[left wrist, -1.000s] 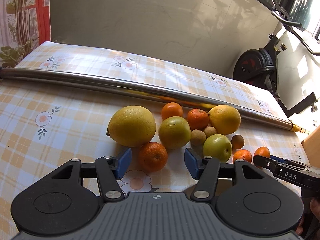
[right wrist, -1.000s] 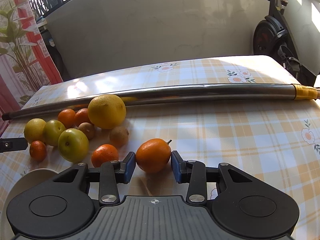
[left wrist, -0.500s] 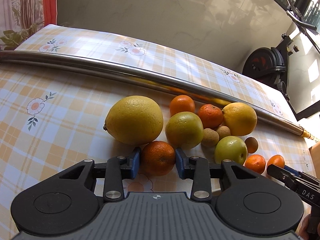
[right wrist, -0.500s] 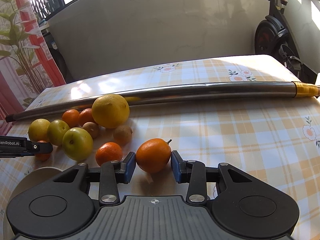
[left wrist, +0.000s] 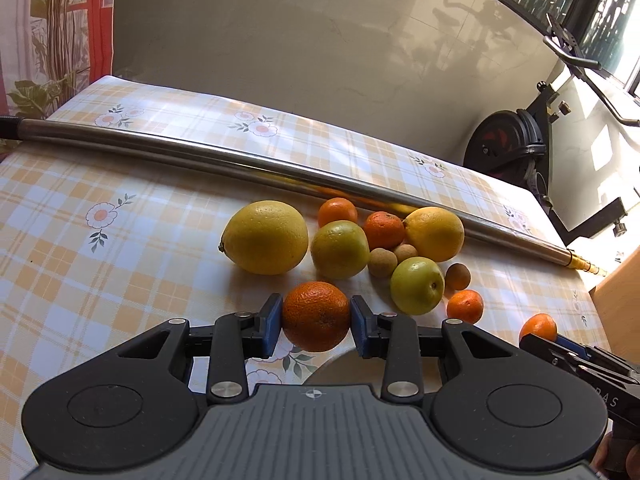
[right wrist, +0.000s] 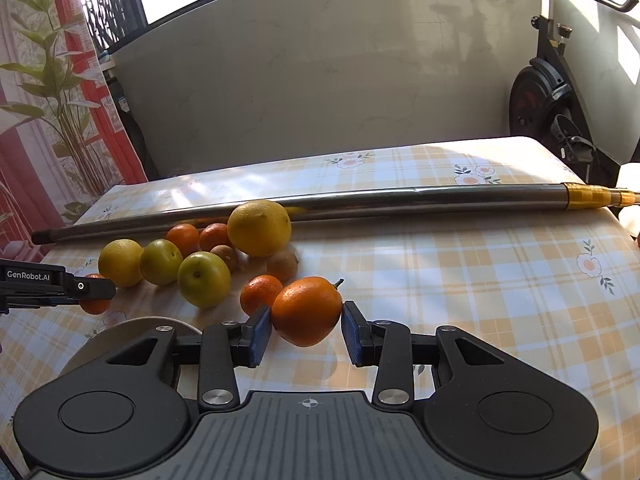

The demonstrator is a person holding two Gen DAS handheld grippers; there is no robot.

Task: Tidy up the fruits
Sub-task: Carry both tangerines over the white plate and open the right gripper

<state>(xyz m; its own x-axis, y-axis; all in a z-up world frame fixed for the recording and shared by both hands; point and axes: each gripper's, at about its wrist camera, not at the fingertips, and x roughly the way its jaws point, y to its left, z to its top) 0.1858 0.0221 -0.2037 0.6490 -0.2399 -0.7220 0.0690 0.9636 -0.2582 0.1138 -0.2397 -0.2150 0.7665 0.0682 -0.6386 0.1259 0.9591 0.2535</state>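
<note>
Orange mandarin [left wrist: 316, 316] gripped between left jaws, stemmed orange [right wrist: 307, 310] gripped between right jaws, both seemingly lifted

Item count, as sighted.

Orange fruits [left wrist: 337, 211] [left wrist: 383, 230] [left wrist: 465, 306] [left wrist: 316, 316] [left wrist: 538, 327]: five. Three lie on the counter [left wrist: 80, 248] and two are clamped, one in each tool.

Large yellow fruits [left wrist: 264, 238] [left wrist: 434, 234]: two.

Green fruits [left wrist: 340, 249] [left wrist: 417, 286]: two.

Small brown fruits [left wrist: 382, 262] [left wrist: 405, 252] [left wrist: 457, 276]: three in the left wrist view. Only two show in the right wrist view.

Fruit total: twelve.

Metal pole [left wrist: 240, 160]: one.

Pale plate [right wrist: 132, 326]: one, partly hidden.

Tools: two, the left tool [left wrist: 316, 324] and the right tool [right wrist: 307, 322].

Exercise bike [left wrist: 516, 148]: one.
</note>
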